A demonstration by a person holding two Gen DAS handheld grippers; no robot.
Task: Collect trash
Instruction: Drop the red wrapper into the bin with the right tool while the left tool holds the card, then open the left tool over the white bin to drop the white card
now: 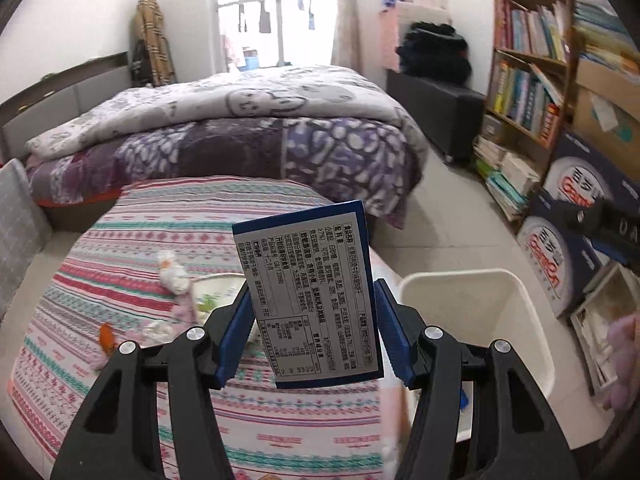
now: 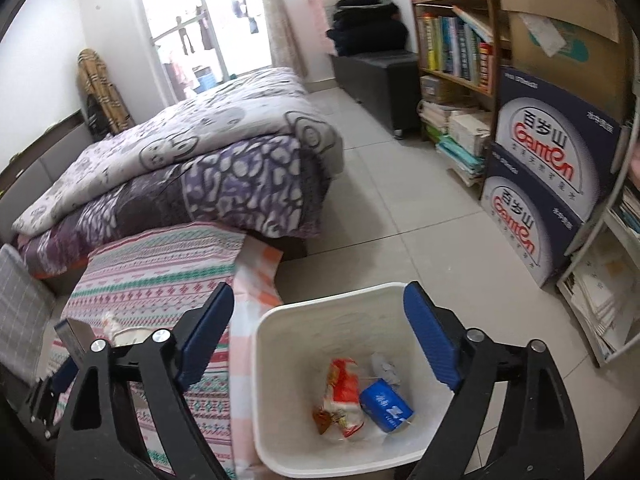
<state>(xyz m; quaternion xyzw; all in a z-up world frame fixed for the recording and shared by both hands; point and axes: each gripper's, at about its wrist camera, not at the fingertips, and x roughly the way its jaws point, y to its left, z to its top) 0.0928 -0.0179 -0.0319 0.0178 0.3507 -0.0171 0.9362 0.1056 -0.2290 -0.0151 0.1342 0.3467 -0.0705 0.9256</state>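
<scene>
My left gripper is shut on a blue-edged box with a white printed label, held upright above the striped tablecloth. To its right stands the white trash bin. My right gripper is open with nothing between its fingers, just above the bin's rim. Inside the bin lie a red-and-white wrapper, a blue package and crumpled paper. On the cloth remain a crumpled wrapper, a white-green wrapper and an orange scrap.
A bed with purple quilts lies behind the table. Stacked dark-blue cartons and a bookshelf line the right wall. Tiled floor runs between the bed and the shelves. A fuzzy sleeve shows at the right edge.
</scene>
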